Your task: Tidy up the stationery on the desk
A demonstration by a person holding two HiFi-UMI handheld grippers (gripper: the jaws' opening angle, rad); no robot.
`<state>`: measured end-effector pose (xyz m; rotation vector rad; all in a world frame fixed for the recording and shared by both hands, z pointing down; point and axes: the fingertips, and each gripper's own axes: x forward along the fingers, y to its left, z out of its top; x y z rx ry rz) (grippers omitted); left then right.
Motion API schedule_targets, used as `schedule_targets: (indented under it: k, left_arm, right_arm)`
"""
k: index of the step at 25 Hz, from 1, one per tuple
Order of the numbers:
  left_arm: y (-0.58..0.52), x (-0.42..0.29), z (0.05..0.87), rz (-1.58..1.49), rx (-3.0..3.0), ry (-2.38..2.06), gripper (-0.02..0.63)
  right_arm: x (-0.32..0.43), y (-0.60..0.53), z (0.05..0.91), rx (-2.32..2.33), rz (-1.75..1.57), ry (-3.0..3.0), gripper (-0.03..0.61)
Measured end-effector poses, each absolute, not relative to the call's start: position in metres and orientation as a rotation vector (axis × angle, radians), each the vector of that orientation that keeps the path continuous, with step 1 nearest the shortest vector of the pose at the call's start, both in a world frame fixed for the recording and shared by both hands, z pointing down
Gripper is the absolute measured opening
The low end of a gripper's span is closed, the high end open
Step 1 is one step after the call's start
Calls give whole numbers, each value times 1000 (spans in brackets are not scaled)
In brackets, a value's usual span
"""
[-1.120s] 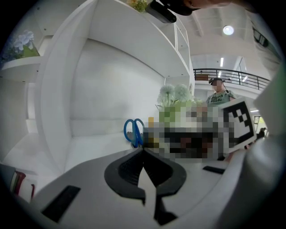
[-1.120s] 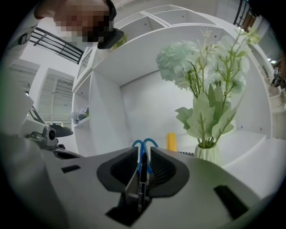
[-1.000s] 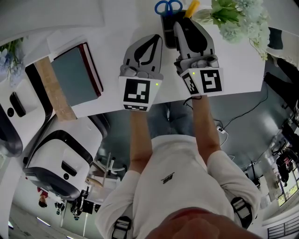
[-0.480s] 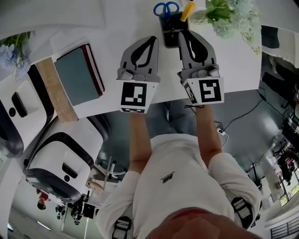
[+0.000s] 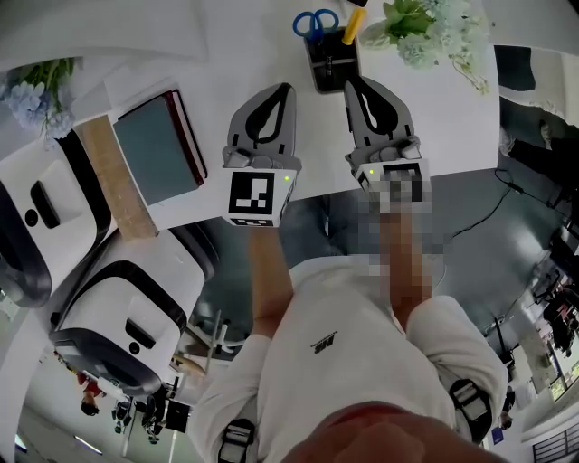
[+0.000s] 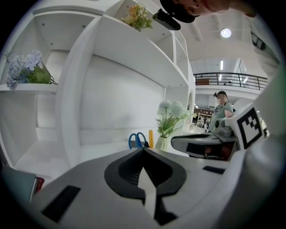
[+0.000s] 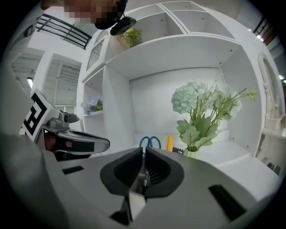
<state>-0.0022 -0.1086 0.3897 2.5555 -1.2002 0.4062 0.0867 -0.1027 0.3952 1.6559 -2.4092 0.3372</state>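
Observation:
A black pen holder (image 5: 330, 61) stands at the back of the white desk (image 5: 217, 63), with blue-handled scissors (image 5: 315, 22) and a yellow marker (image 5: 355, 15) sticking out of it. My right gripper (image 5: 351, 83) is shut, its tip just in front of the holder's right side. My left gripper (image 5: 285, 89) is shut and empty, a little left of the holder. The left gripper view looks over the shut left gripper (image 6: 143, 150) at the scissors (image 6: 136, 139). From the right gripper view, the scissors (image 7: 150, 142) and marker (image 7: 170, 143) show beyond my right gripper (image 7: 144, 150).
A grey-blue book with a red edge (image 5: 156, 147) lies at the desk's left, beside a wooden strip (image 5: 109, 176). A vase of pale flowers (image 5: 425, 32) stands right of the holder. White shelves (image 6: 111, 58) rise behind the desk. White chairs (image 5: 127, 307) are on the left.
Both grippers have drawn back toward me. The right gripper's tip was over the pen holder and now sits in front of it.

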Motion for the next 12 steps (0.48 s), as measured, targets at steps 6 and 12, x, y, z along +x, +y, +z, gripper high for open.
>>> schedule_targets:
  k: [6,12]
  left_arm:
    - [-101,-4,381,417,2559,-1199,0]
    - [-89,-5,365,407,2547,-1202,0]
  right_arm:
    - [87,-96,388,1646,341,-2402,9]
    - [84,-82,371,1618,349,-2406,8]
